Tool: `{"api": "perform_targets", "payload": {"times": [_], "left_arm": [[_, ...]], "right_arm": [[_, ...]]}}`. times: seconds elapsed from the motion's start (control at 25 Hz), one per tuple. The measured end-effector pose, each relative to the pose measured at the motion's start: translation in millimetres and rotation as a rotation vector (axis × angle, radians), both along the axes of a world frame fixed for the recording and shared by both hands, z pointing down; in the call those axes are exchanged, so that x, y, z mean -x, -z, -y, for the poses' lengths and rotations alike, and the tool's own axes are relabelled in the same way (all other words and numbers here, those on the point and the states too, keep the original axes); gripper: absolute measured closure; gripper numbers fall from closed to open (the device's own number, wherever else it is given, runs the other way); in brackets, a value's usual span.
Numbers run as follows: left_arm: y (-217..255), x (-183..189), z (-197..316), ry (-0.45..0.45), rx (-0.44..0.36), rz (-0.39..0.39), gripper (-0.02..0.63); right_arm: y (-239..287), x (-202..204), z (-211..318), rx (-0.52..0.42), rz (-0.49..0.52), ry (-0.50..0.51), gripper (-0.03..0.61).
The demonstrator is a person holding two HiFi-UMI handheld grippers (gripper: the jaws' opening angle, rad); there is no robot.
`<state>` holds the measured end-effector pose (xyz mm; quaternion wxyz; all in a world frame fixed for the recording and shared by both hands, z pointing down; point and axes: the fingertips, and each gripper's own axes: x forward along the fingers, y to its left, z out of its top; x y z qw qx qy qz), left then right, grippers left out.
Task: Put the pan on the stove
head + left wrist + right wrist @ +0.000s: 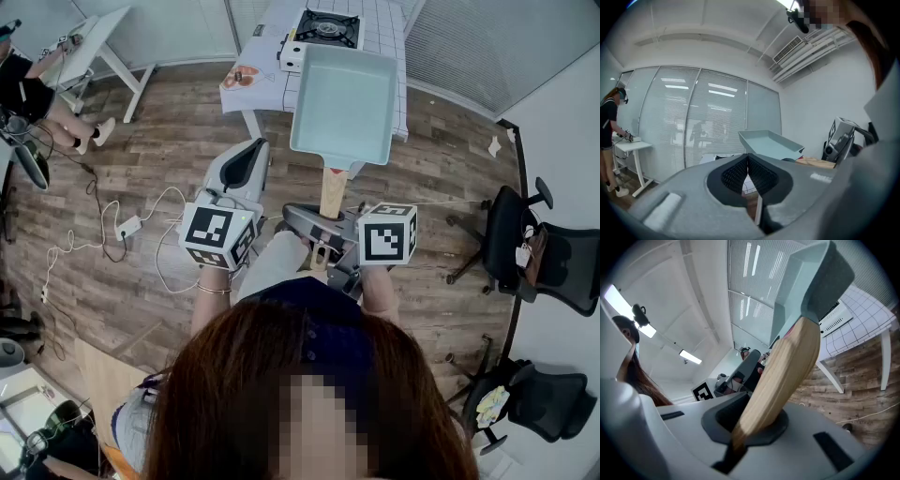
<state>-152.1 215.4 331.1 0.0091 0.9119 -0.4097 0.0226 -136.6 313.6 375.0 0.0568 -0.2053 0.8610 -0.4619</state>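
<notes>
**Carrying step.** The pan (pixel 342 94) is held in the air by the right hand-held gripper (pixel 323 234), whose jaws are clamped on the end of the wooden handle (pixel 333 190). In the right gripper view the handle is seen rising from between the jaws. The left hand-held gripper (pixel 251 150) is carried beside it, its jaws closed on nothing.

The pan is kept roughly level by the front edge of the surface (pixel 394 66), short of the stove (pixel 328 28) at the far end. It is not yet set down.

The next move is judged to call for a forward reach until the pan base is centred over the black grate. A level lowering would then be needed before the jaws are released. As the pan is gripped by the handle end alone, sagging or twisting is to be guarded against.

The pan is rectangular, pale blue-green and deep-walled with sloped sides, and it is empty. Its underside appears grey in the right gripper view.
</notes>
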Motion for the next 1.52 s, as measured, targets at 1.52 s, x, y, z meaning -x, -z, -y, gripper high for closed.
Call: {"api": "perform_targets", "payload": {"times": [1.52], "left_arm": [[1.9,7.4,184.2,-0.117,0.062,-0.011,0.604]], "right_arm": [[16.7,18.9,190.9,0.058,0.056,-0.086,0.563]]}}
